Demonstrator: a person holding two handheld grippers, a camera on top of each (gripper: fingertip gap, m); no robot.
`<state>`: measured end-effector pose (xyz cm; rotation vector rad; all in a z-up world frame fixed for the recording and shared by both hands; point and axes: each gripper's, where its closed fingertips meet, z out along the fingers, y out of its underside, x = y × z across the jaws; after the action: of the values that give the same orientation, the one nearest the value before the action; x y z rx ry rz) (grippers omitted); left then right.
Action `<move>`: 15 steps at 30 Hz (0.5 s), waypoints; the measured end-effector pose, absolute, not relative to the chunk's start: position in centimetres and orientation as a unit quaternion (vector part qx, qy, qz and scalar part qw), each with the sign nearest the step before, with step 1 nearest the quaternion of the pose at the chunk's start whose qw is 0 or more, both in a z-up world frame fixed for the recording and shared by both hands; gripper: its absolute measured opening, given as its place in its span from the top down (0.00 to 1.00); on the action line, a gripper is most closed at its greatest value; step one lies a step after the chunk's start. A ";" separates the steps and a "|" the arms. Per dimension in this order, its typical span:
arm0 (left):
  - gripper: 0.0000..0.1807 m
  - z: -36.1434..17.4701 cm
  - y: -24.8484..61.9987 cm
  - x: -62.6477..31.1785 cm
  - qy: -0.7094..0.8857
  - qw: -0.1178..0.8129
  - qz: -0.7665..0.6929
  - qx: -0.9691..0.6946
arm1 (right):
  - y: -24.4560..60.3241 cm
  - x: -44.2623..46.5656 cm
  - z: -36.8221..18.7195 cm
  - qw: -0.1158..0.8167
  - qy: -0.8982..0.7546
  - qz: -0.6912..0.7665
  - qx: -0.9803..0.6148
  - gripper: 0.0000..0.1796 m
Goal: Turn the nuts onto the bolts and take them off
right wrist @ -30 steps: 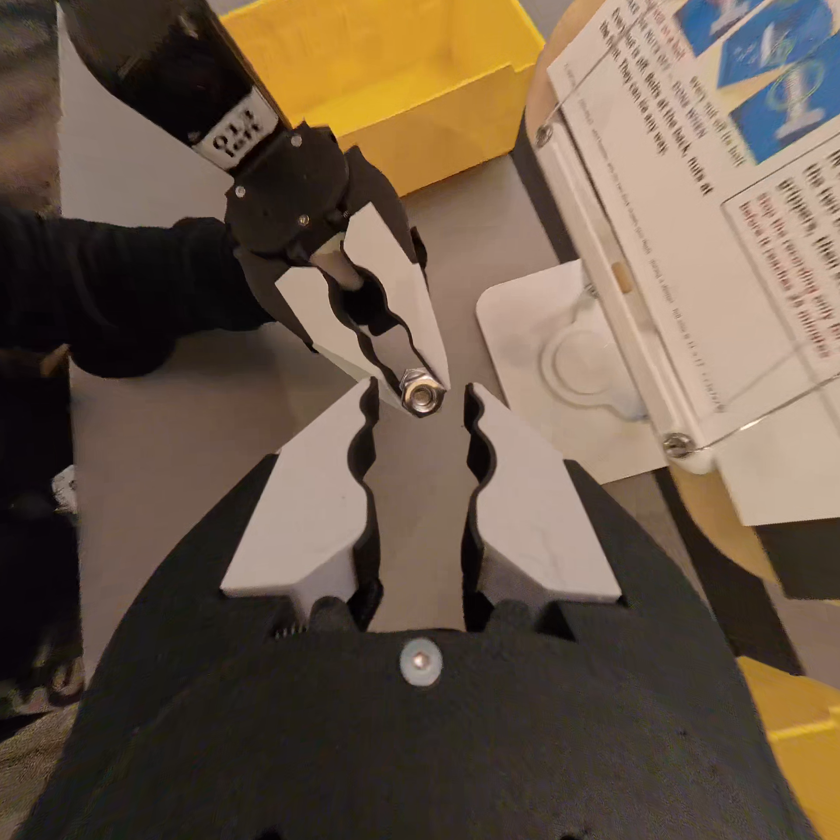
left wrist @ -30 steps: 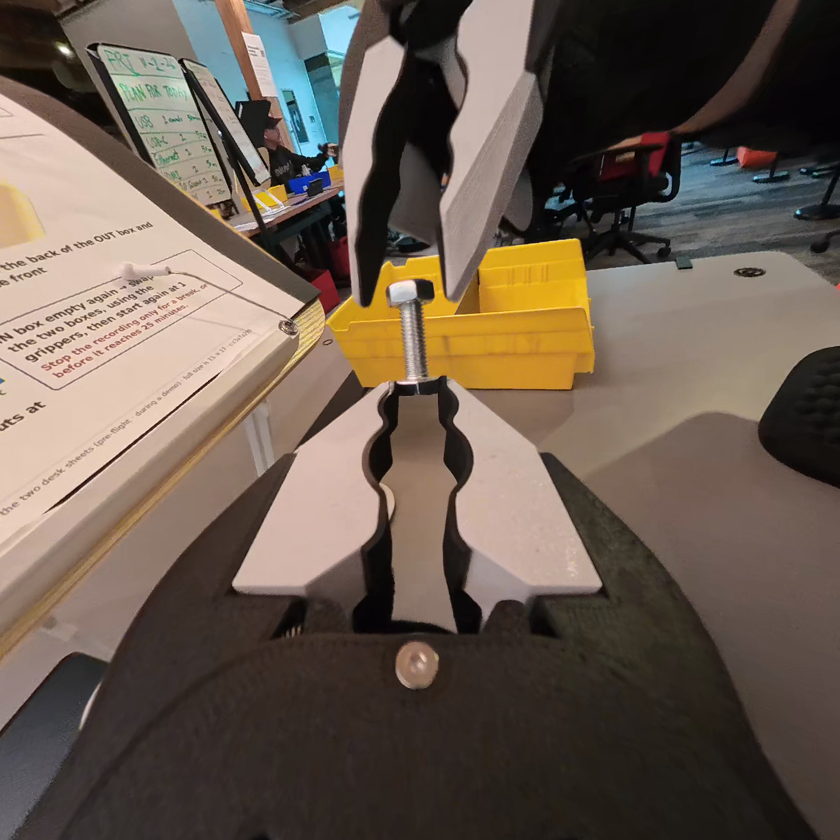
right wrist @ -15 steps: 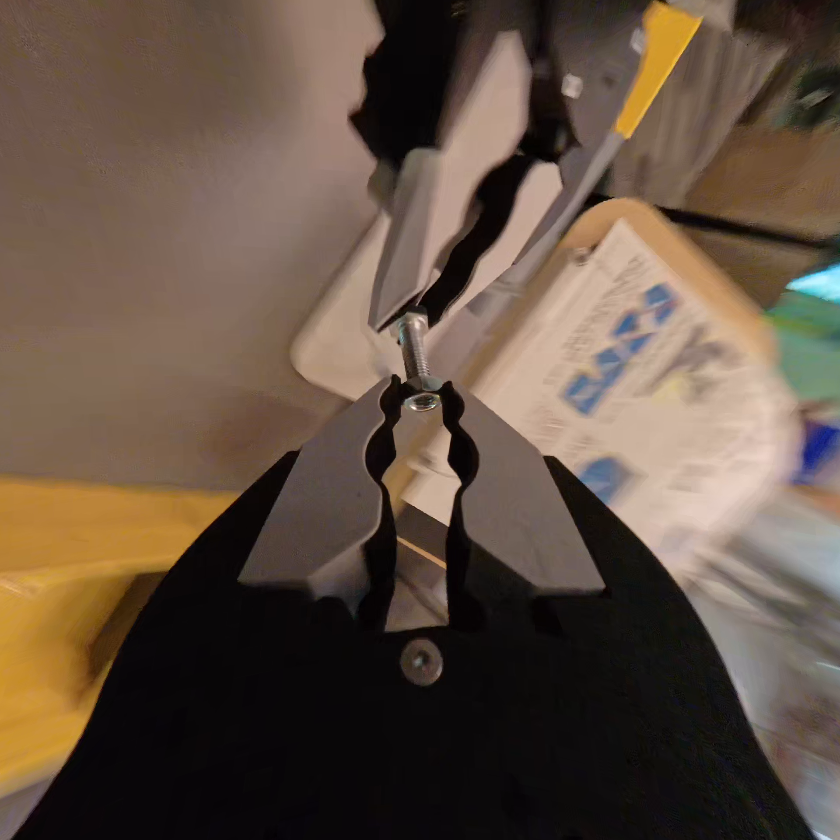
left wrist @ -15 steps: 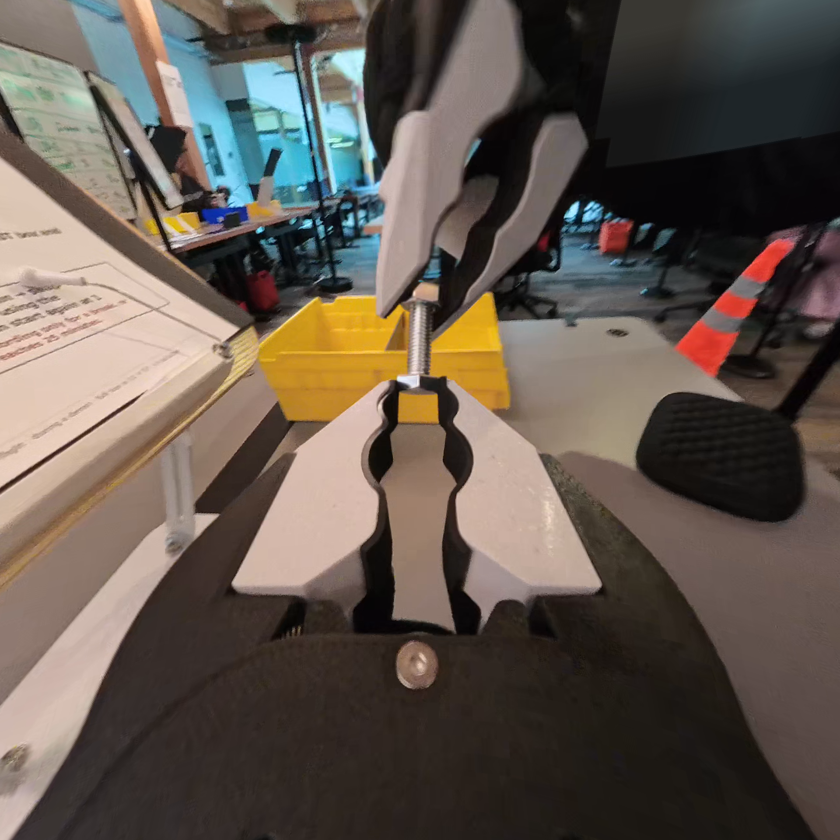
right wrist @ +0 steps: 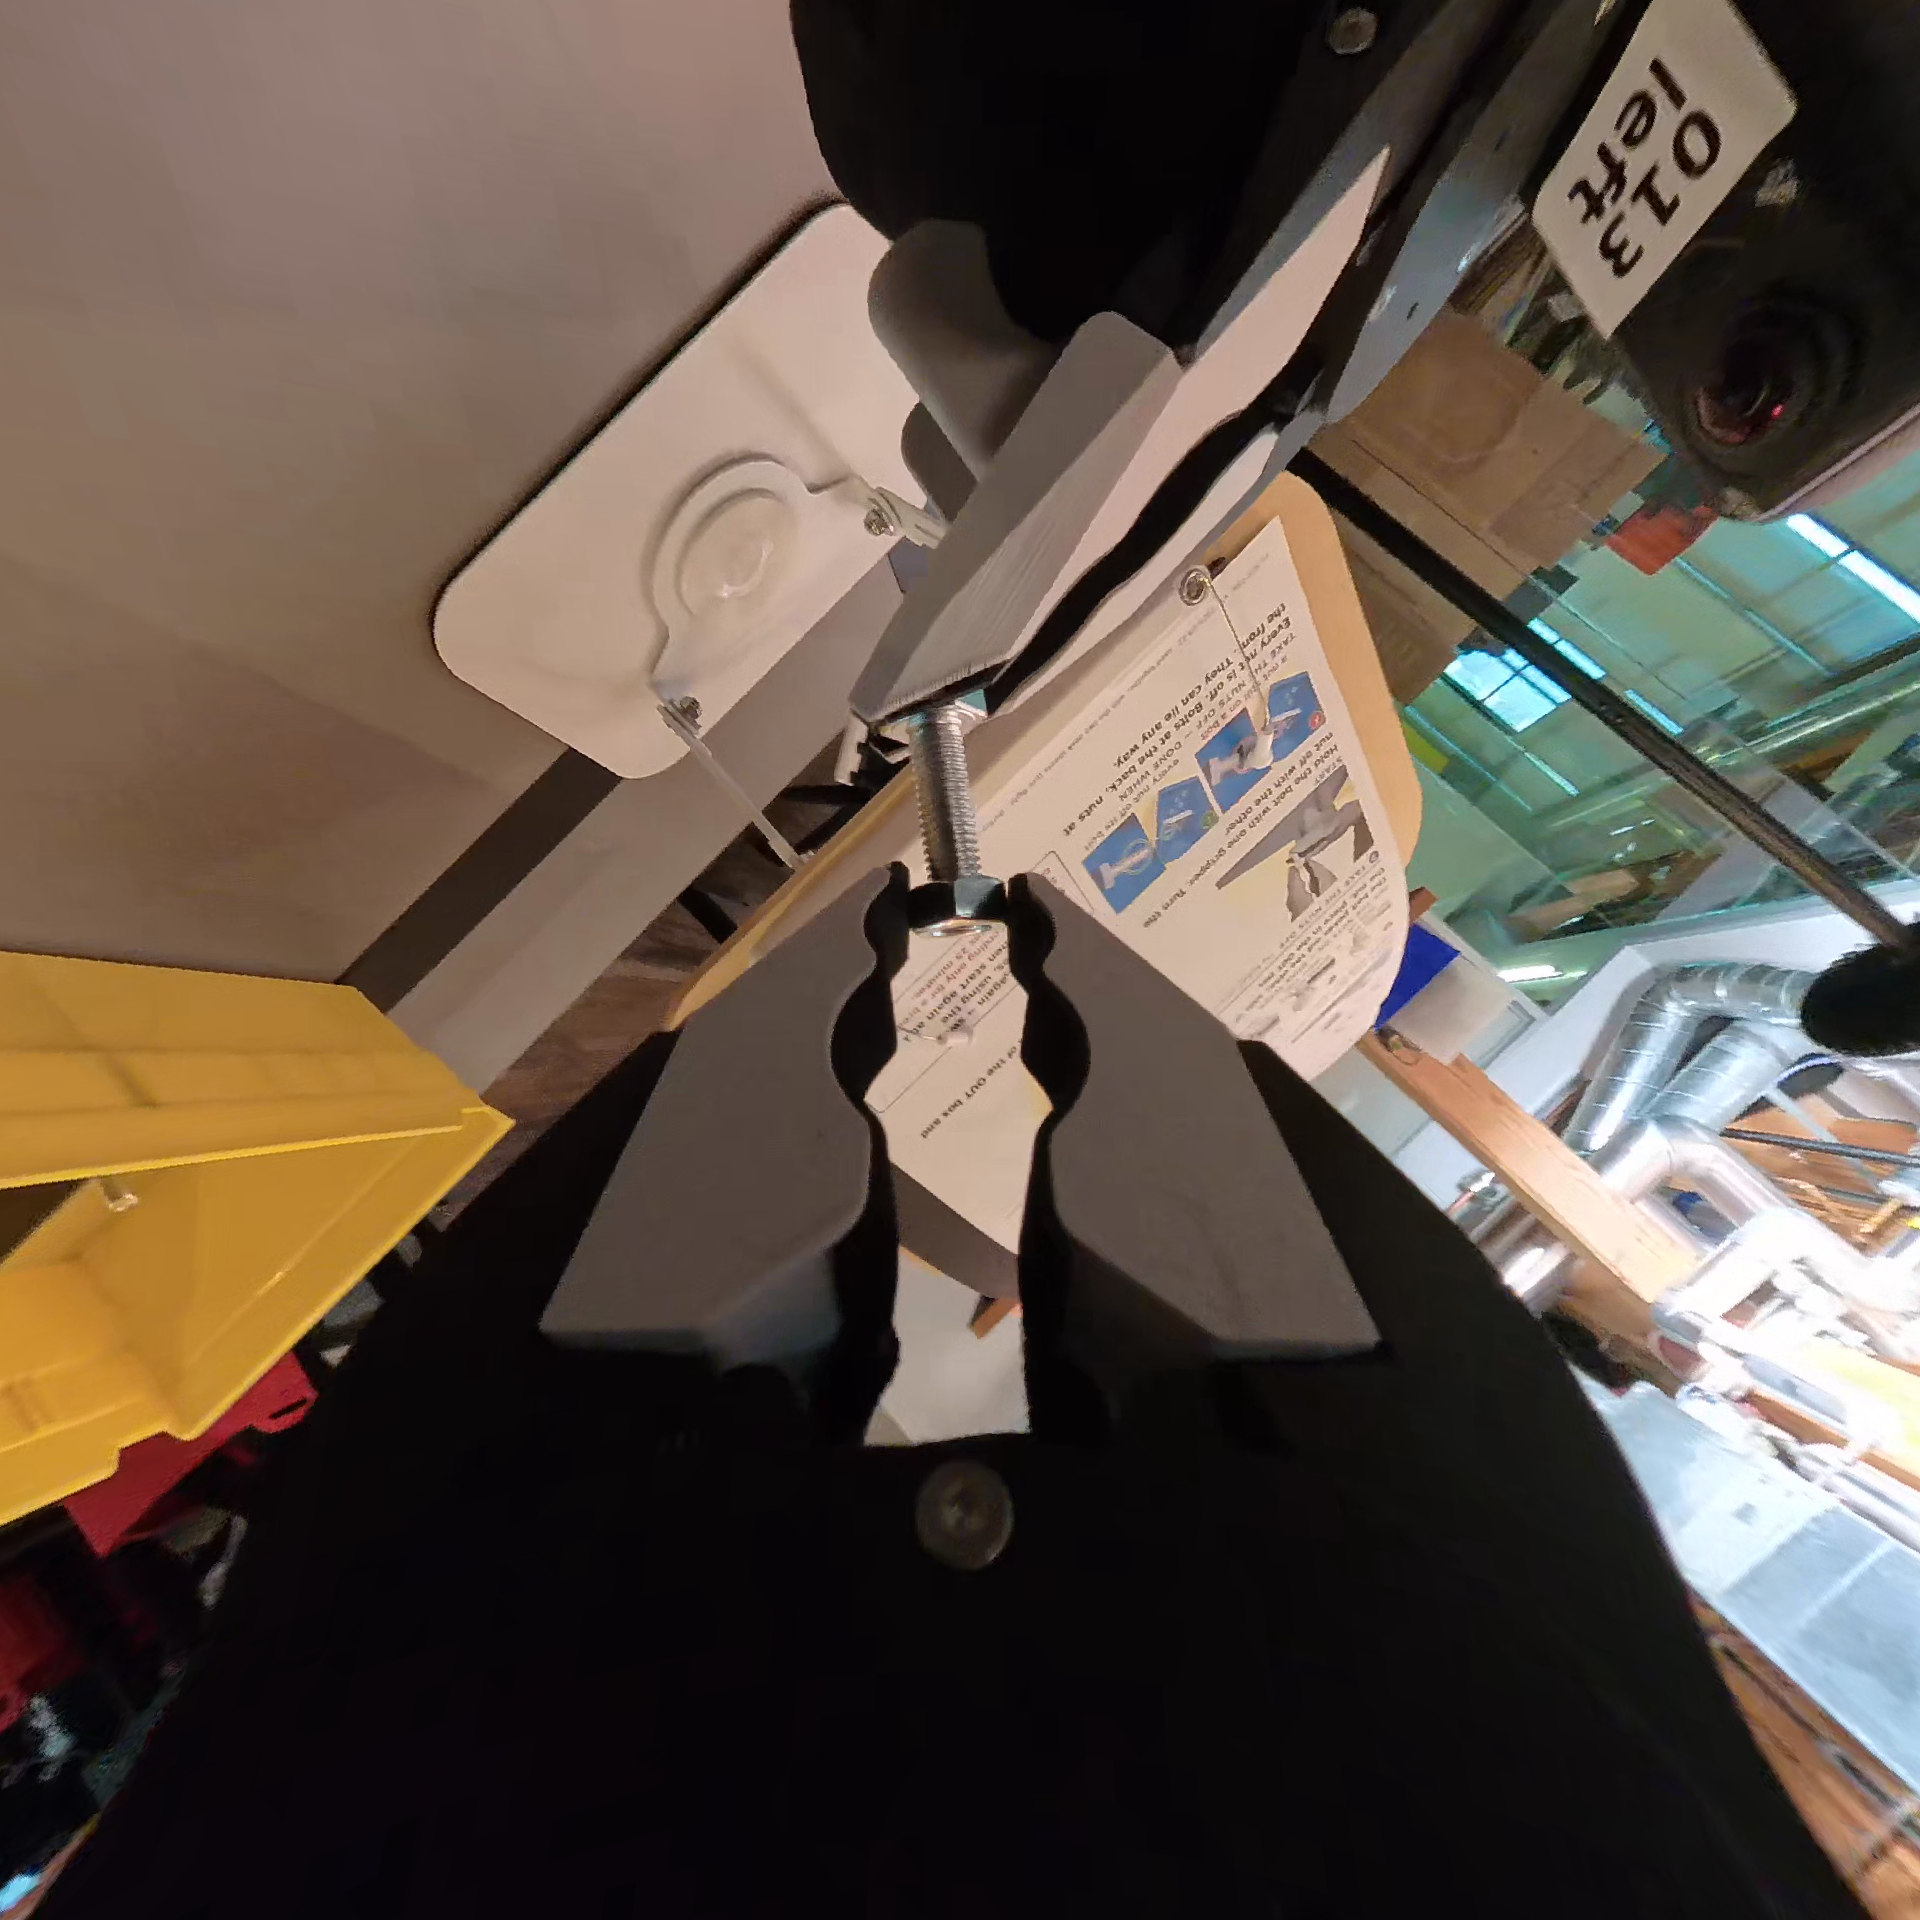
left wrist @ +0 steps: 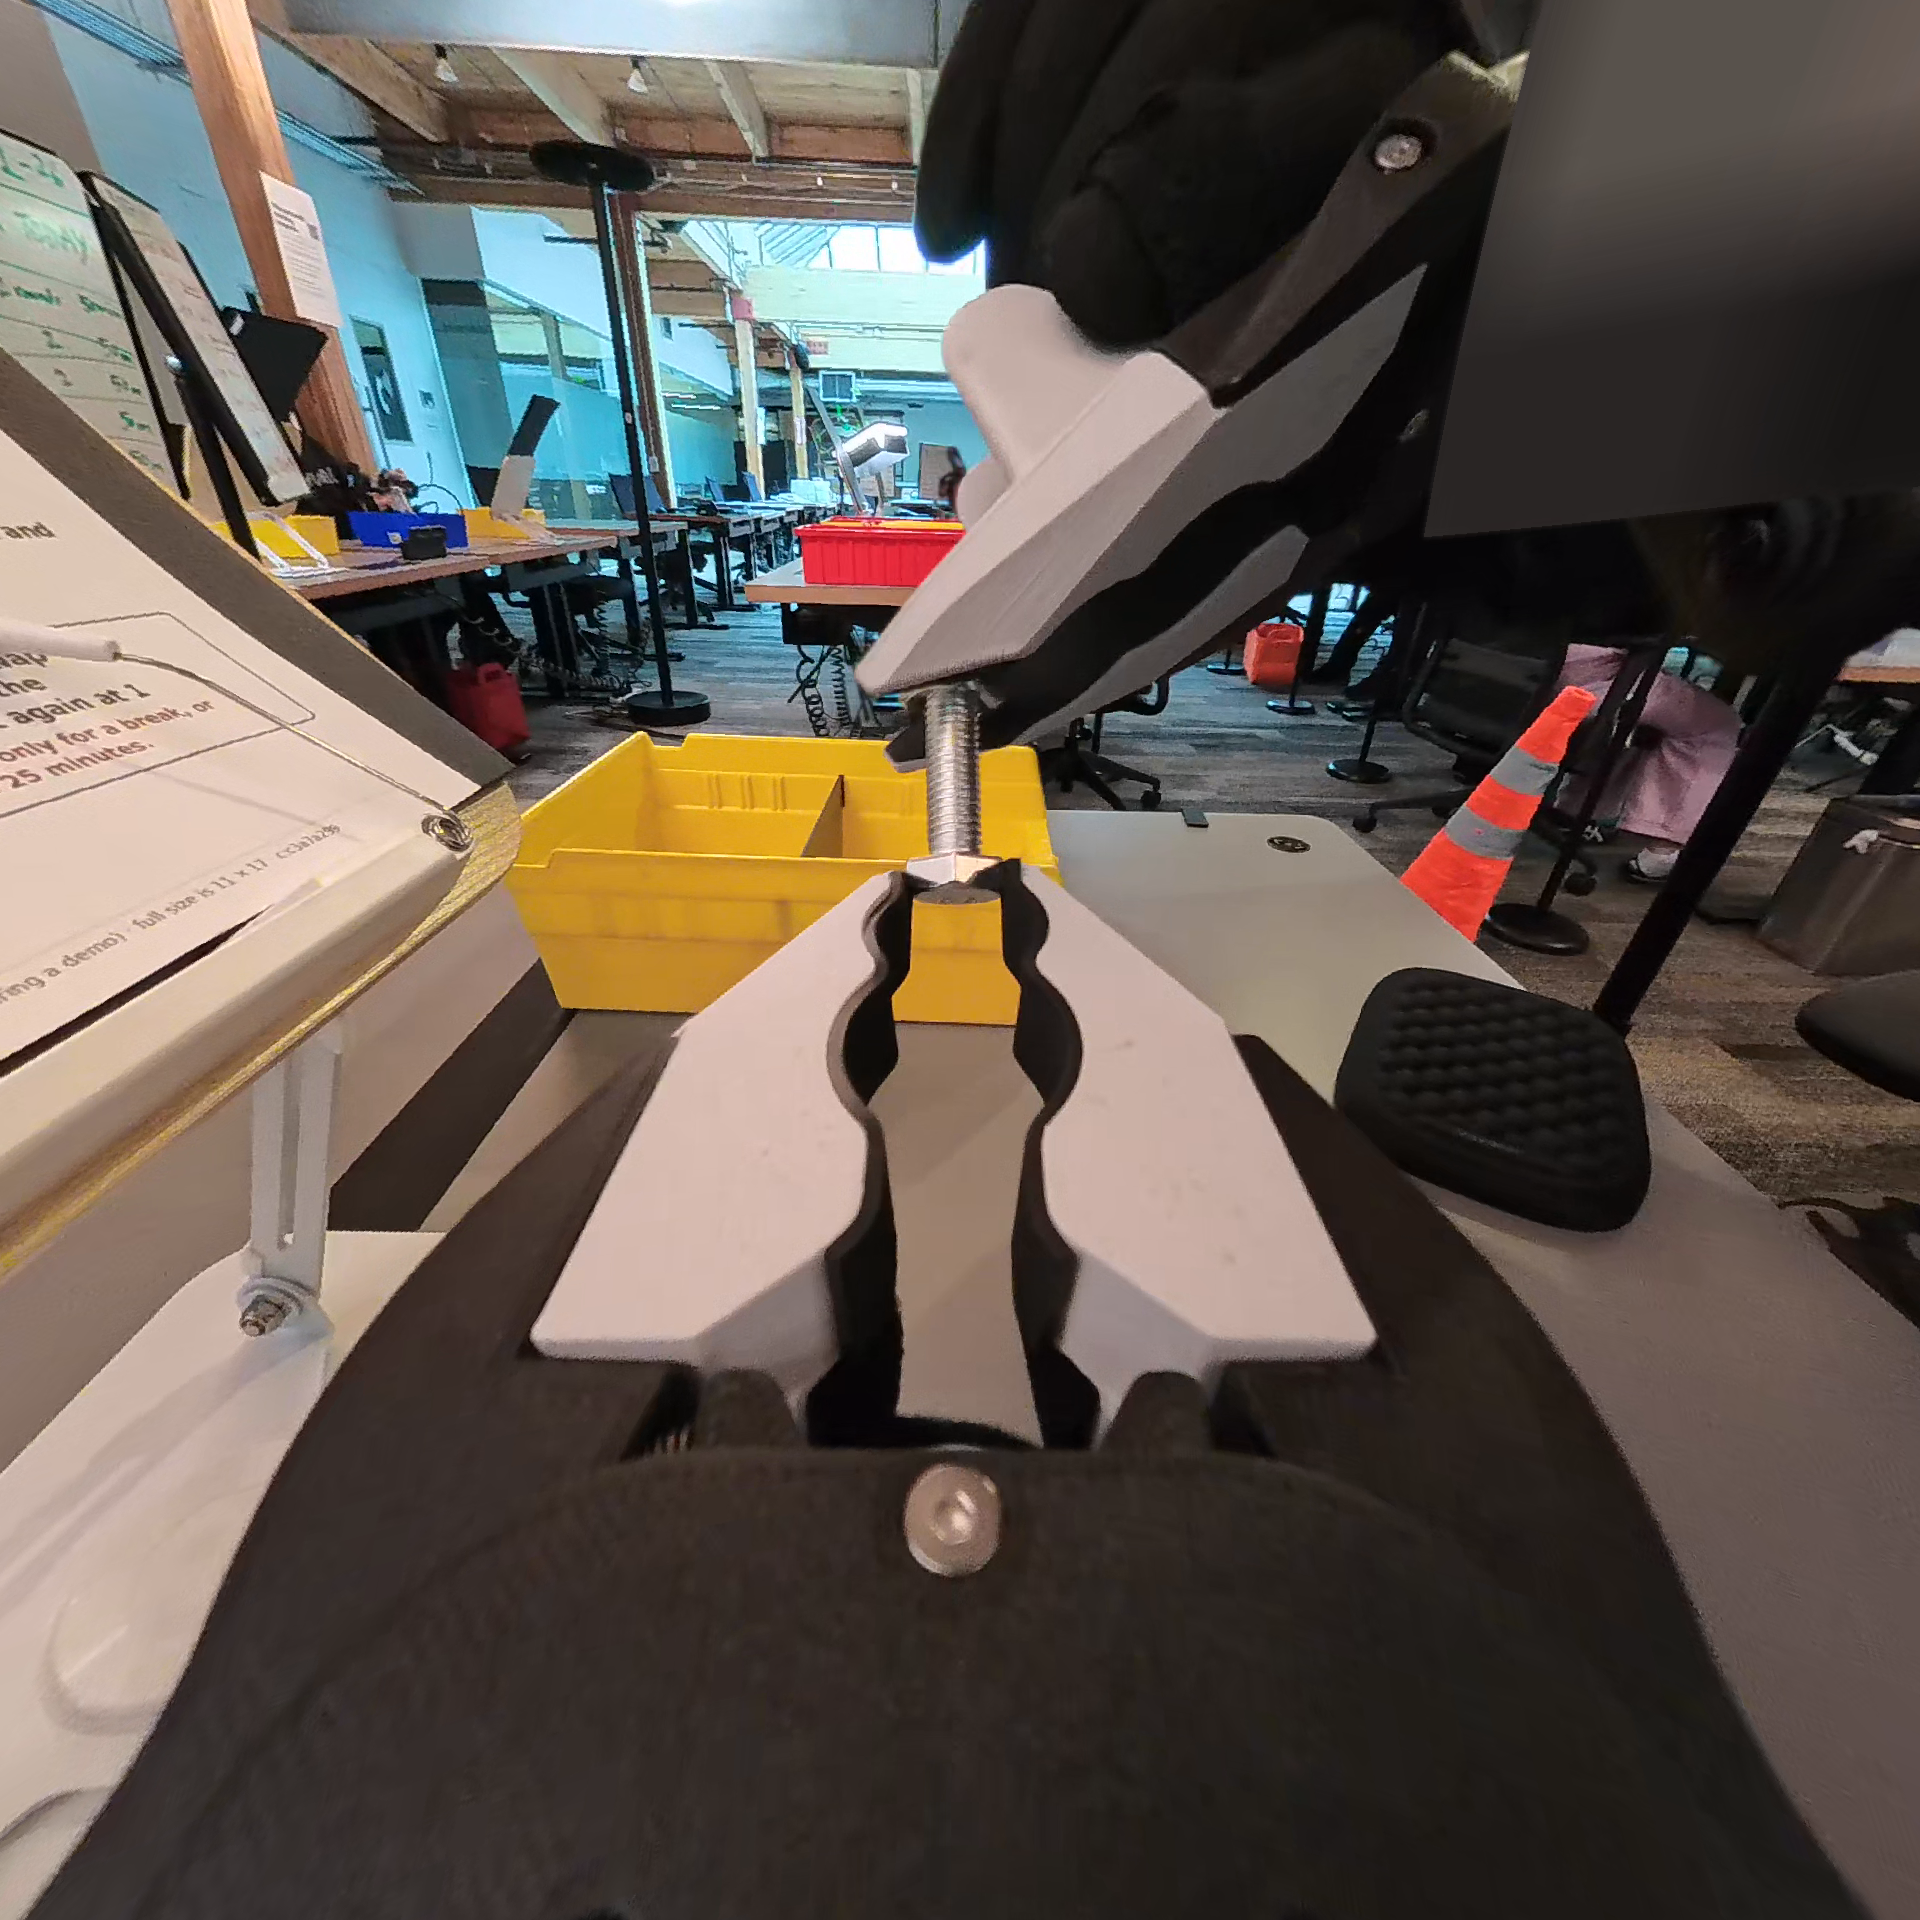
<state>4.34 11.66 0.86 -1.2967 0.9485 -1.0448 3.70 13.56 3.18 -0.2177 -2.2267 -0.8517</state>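
Observation:
A silver bolt stands upright between my two grippers above the grey table. My left gripper is shut on the bolt's hex head at the bottom. My right gripper comes down from the upper right and is shut on the top end, hiding what it grips in this view. In the right wrist view my right gripper is shut on a hex nut at the end of the threaded shaft. The left gripper holds the far end there.
A yellow divided bin sits just behind the bolt, and a second yellow bin shows in the right wrist view. An instruction board on a white base plate stands at the left. A black pad lies at the right. The grippers are tip to tip, or close to it.
My right gripper was open around the bolt's top end; it has shut on the nut and rolled around the bolt's axis. My left gripper kept its hold and swung its view rightward.

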 end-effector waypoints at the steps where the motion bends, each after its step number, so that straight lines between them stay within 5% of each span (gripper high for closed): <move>1: 0.91 0.9 11.8 4.3 0.403 0.577 -0.445 -0.554 | 13.6 3.6 3.2 0.366 -0.866 -0.327 -0.093 0.90; 4: 0.91 1.2 11.8 4.1 0.397 0.583 -0.446 -0.551 | 13.7 3.2 3.4 0.379 -0.864 -0.314 -0.109 0.68; 9: 0.91 1.3 12.2 3.6 0.390 0.594 -0.435 -0.553 | 14.0 4.0 4.0 0.400 -0.860 -0.206 -0.241 0.69; 15: 0.91 1.2 12.6 3.8 0.397 0.608 -0.399 -0.561 | 12.6 4.4 4.2 0.334 -0.736 0.194 -0.556 0.77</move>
<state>3.78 12.57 1.17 -1.2959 0.9169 -0.9211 4.39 12.60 4.19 -1.4508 -1.9224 0.5065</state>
